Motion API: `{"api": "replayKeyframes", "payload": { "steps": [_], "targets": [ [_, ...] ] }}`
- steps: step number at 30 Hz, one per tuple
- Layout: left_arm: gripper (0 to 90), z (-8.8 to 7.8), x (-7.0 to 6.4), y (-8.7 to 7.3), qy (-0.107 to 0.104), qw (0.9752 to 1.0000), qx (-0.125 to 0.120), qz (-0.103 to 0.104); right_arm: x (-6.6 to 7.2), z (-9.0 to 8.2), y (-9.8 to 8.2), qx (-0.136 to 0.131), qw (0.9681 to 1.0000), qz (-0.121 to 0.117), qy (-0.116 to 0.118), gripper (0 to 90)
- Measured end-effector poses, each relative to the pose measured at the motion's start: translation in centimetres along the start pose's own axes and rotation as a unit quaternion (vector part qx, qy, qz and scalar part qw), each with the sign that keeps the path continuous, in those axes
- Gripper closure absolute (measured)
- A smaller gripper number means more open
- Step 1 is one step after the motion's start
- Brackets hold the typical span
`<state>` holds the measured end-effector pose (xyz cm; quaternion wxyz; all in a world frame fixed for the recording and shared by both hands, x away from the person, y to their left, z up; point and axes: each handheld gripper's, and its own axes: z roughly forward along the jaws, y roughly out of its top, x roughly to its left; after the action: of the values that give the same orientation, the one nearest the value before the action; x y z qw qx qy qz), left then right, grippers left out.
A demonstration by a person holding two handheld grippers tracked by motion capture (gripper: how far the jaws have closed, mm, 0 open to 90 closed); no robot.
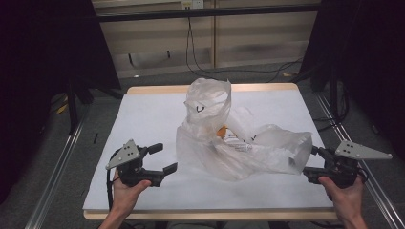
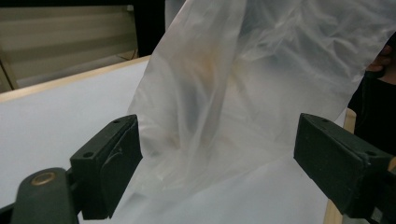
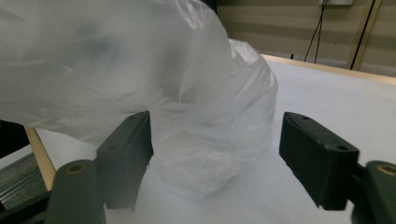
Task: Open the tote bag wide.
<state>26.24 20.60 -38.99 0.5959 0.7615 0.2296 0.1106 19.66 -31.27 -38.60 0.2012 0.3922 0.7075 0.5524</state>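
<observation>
Clear plastic bag (image 1: 234, 143) sat crumpled mid-counter (image 1: 143, 119), one end standing up at the far side. Left tool (image 1: 160, 160) was spread apart just left of it. Right tool (image 1: 310, 162) was also apart, at the bag's right end, clamping nothing.

A crumpled translucent plastic bag (image 1: 229, 138) sat on the white-covered wooden counter (image 1: 143, 119), a little right of its middle, with one part standing up toward the far edge and the rest spread low toward the right edge. Small items lay inside the bag, too blurred to tell. The left hand-held gripper (image 1: 160, 160) hung over the counter's near left part, just beside the bag's left side and apart from it, with the bag's wall (image 2: 219, 93) ahead of its parted jaws. The right hand-held gripper (image 1: 313, 162) was at the counter's near right edge, right at the bag's right end (image 3: 196, 116). Cables (image 1: 200, 57) lay on the floor behind the counter.
</observation>
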Motion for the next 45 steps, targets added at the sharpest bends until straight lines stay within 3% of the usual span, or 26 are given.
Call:
{"api": "replayKeyframes", "payload": {
  "steps": [1,3,4,6,7,8,11,12,13,14,15,16,22,23,32,33,36,41,42,45],
  "targets": [
    [15.4,0.0,-0.3,0.3,0.019,0.9998,0.001,0.004,0.2,-0.2,0.4,-0.003,1.0,0.001,-0.002,27.2],
    [16.0,0.1,-0.5,0.8,0.014,0.9999,-0.004,0.007,0.4,-0.6,1.2,-0.007,0.9999,-0.006,-0.004,28.7],
    [17.1,0.2,-0.5,1.2,-0.001,0.9999,-0.011,0.01,0.4,-0.8,1.5,-0.009,0.9999,-0.007,-0.006,29.4],
    [19.1,0.4,-0.7,1.8,0.006,0.9998,-0.012,0.014,0.3,-1.2,2.5,-0.021,0.9997,-0.007,-0.01,32.6],
    [20.9,0.4,-0.7,2.1,-0.004,0.9998,-0.014,0.017,0.2,-1.3,2.8,-0.022,0.9997,-0.008,-0.011,34.8],
    [22.2,0.5,-0.9,2.4,0.005,0.9997,-0.014,0.02,0.2,-1.3,3.1,-0.024,0.9996,-0.007,-0.011,35.8],
    [27.9,0.8,-1.1,3.3,-0.009,0.9993,-0.022,0.028,0.1,-1.0,4.2,-0.025,0.9996,-0.01,-0.006,40.2],
    [28.9,0.9,-1.5,3.7,0.001,0.9993,-0.022,0.029,0.0,-0.9,4.6,-0.027,0.9996,-0.008,-0.006,42.6],
    [33.5,1.0,-1.5,3.9,-0.014,0.9991,-0.025,0.032,0.0,-0.8,5.1,-0.03,0.9995,-0.005,-0.009,44.1],
    [36.3,1.0,-1.7,4.2,-0.004,0.9991,-0.028,0.032,0.0,-0.8,5.4,-0.032,0.9994,-0.005,-0.01,44.7],
    [37.9,1.1,-1.7,4.4,-0.019,0.9988,-0.033,0.031,-0.1,-0.7,5.8,-0.038,0.9992,-0.006,-0.009,46.5],
    [45.3,1.1,-1.7,4.6,-0.029,0.9982,-0.038,0.035,-0.1,-0.7,6.2,-0.039,0.9992,-0.006,-0.009,48.0],
    [64.4,1.5,-2.1,5.8,-0.045,0.997,-0.049,0.038,0.5,0.0,7.8,-0.044,0.999,-0.012,0.005,60.0],
    [66.7,1.6,-2.4,6.2,-0.05,0.9963,-0.054,0.044,0.7,0.4,8.3,-0.043,0.9988,-0.018,0.013,65.4],
    [82.9,2.5,-3.5,8.0,-0.082,0.993,-0.057,0.064,2.4,1.8,9.9,-0.04,0.9975,-0.035,0.046,76.8],
    [85.5,3.2,-4.0,8.5,-0.09,0.9922,-0.054,0.068,3.0,2.3,10.1,-0.034,0.9968,-0.04,0.061,80.4],
    [89.9,4.2,-4.6,8.9,-0.106,0.9905,-0.049,0.073,3.7,3.0,10.1,-0.026,0.9957,-0.048,0.075,87.2],
    [90.0,5.6,-5.2,9.5,-0.123,0.9883,-0.039,0.081,4.5,4.0,9.9,-0.017,0.9937,-0.055,0.096,90.0],
    [90.0,6.3,-5.6,9.9,-0.132,0.9869,-0.04,0.084,5.2,4.7,9.7,-0.002,0.9923,-0.064,0.107,90.0],
    [90.0,7.3,-6.7,10.2,-0.151,0.9843,-0.036,0.084,5.9,5.3,9.4,0.009,0.9906,-0.068,0.118,90.0]
  ]
}}
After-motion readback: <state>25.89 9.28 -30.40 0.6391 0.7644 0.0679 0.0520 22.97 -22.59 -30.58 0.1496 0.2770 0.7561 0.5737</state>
